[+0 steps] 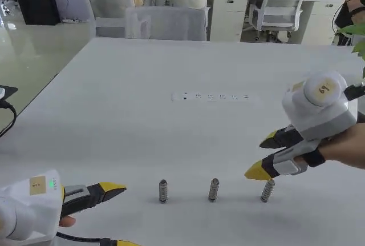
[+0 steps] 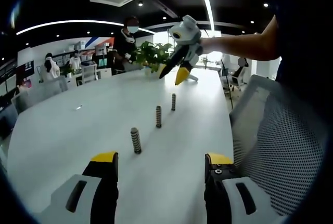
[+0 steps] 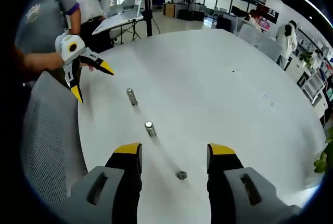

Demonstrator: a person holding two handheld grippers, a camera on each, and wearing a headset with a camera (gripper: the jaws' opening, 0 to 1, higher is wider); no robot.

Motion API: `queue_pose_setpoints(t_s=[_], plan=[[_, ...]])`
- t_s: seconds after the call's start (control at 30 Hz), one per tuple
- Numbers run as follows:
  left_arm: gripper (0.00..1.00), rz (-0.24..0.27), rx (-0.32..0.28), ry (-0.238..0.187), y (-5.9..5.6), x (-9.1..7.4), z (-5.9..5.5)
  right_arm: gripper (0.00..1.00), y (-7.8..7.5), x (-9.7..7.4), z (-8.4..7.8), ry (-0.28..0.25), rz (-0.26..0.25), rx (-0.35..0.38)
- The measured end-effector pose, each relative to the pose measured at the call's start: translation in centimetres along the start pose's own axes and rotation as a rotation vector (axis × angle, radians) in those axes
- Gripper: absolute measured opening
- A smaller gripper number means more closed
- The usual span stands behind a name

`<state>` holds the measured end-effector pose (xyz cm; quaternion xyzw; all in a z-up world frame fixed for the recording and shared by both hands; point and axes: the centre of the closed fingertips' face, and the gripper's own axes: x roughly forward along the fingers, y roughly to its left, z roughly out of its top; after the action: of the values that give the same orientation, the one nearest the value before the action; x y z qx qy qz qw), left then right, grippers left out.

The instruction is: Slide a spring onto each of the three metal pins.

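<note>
Holding: nothing, on either side.
Left side: my left gripper (image 2: 161,157) sits low over the desk (image 1: 171,69). Its fingers (image 2: 104,177) are spread wide and empty, aimed along the row.
Right side: my right gripper (image 3: 175,150) is raised above the row's right end, fingers (image 3: 127,174) also wide apart and empty.
Springs: three stand in a line across the desk in front of me, the left spring (image 1: 163,191), the middle spring (image 1: 214,189) and the right spring (image 1: 267,190).
Pins: the pins (image 3: 150,124) are mostly hidden inside the coils, with a metal tip showing at the top. I judge that all three are loaded.
Long axis: each spring is upright. The right spring leans a little in the head view.
Key relation: the right spring lies just below and ahead of my right fingers, seen nearly end-on in the right gripper view. The left spring stands straight ahead of my left fingers, a little way off.
Nearer hand: the right for the leaning spring, the left for the left one.
Next, as I judge it: if anything needs doing, press the right spring down along its axis from above.
Risk: a sideways nudge could tip it.
</note>
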<state>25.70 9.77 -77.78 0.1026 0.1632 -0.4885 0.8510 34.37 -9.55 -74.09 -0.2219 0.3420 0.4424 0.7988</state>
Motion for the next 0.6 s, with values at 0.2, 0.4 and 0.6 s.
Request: queue_pose_setpoints(t_s=[0.2, 0.4, 0.6], plan=[[0.64, 0.011, -0.006, -0.013, 0.0, -0.2, 0.5, 0.49, -0.1, -1.5, -1.2, -0.077, -0.038, 0.057], [0.64, 0.021, -0.007, -0.02, -0.2, -0.4, 0.8, 0.49, -0.2, -2.5, -2.2, -0.162, -0.082, 0.097], [0.65, 0.033, -0.013, -0.035, 0.0, -0.5, 1.3, 0.5, -0.1, -3.4, -3.4, -0.215, -0.107, 0.132]])
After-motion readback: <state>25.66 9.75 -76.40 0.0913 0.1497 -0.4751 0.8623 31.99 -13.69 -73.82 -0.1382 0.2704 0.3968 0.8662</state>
